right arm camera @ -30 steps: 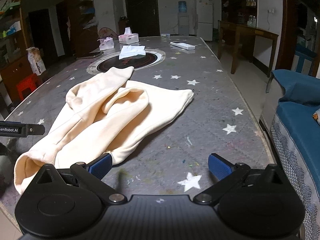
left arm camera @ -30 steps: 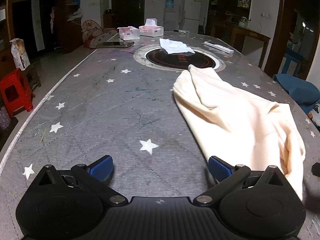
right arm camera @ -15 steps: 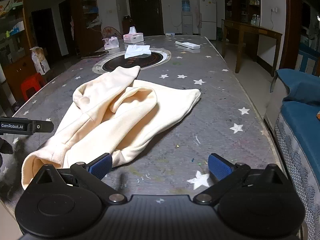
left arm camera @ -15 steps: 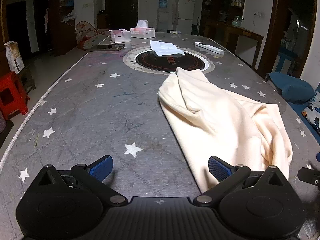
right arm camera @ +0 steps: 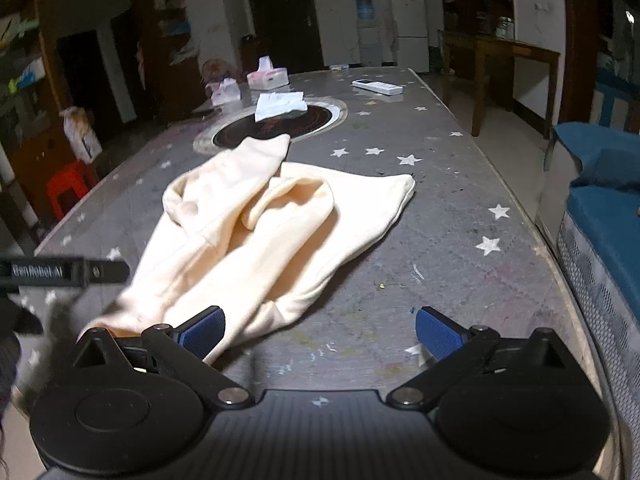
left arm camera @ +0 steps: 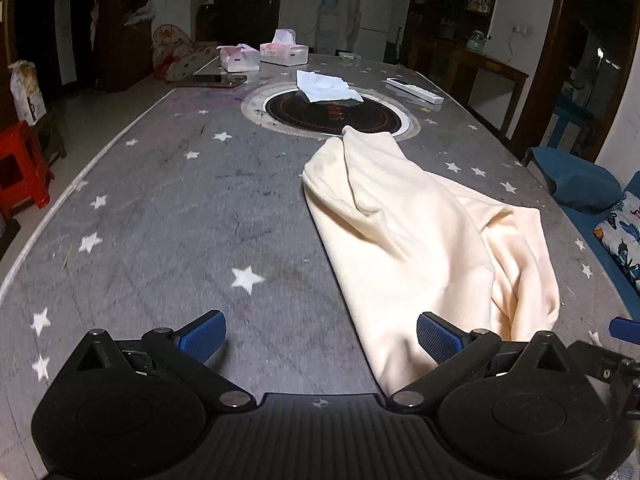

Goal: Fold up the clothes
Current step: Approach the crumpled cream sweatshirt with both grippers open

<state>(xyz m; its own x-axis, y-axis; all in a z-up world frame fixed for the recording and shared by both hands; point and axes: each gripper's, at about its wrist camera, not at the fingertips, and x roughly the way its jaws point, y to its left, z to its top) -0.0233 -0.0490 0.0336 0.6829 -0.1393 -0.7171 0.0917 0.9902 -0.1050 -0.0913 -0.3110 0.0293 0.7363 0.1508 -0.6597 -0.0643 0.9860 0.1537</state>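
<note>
A cream garment lies crumpled on the grey star-patterned table, stretching from the round hob inset toward the near edge. My left gripper is open above the near table edge, its right blue pad just over the garment's near hem. In the right wrist view the same garment lies ahead and to the left. My right gripper is open, its left blue pad over the garment's near corner, nothing held. The left gripper's body shows at that view's left edge.
A round black hob inset with a white cloth sits mid-table. Two tissue boxes, a phone and a remote lie farther back. A blue sofa stands right of the table, a red stool left.
Both grippers have moved forward and closer to the garment's near end; it now sits nearer to each pair of pads. Both stayed open. The garment has not moved.
</note>
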